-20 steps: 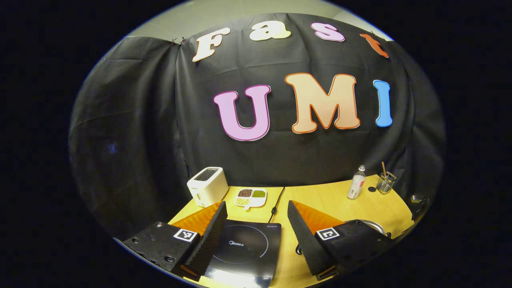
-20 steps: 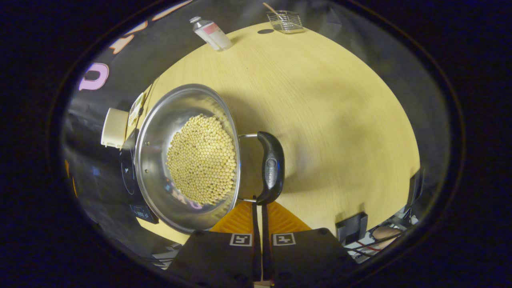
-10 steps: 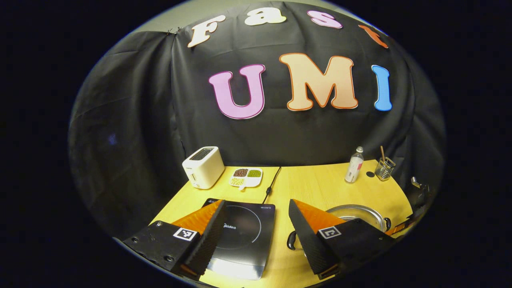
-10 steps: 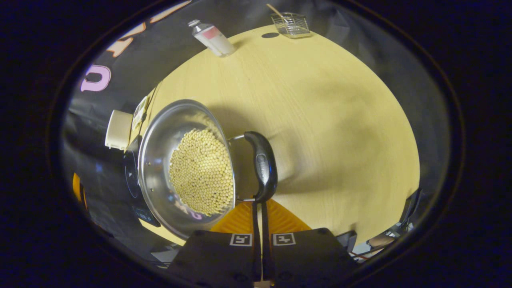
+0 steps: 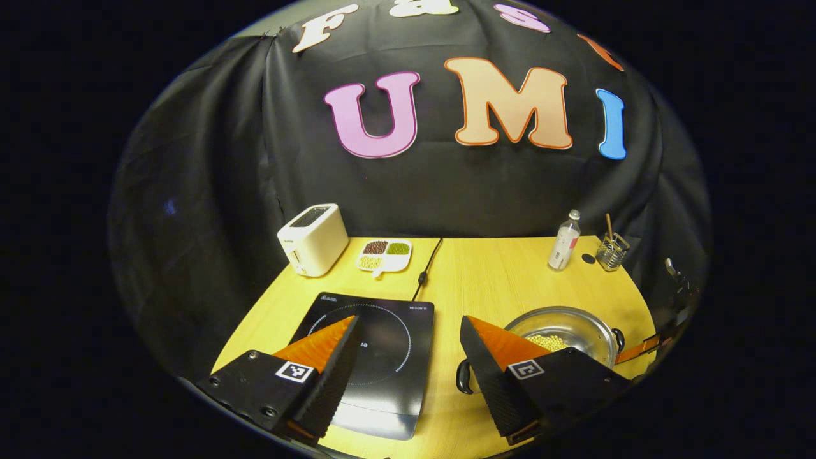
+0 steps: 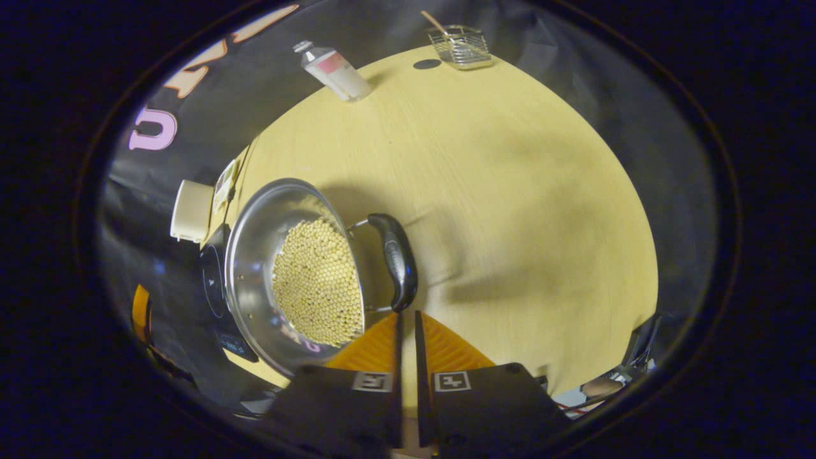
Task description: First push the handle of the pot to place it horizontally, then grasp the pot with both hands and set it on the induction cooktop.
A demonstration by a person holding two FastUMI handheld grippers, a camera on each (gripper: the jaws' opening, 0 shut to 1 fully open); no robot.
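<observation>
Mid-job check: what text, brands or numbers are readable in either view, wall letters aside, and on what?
Nothing reads clearly enough to quote.
Cooktop: brand mark mostly hidden behind a finger; corner print too small.
Pot handle: moulded mark, blurred.
Bottle: label too small.
Left gripper and right gripper: square coded markers, no words.
</observation>
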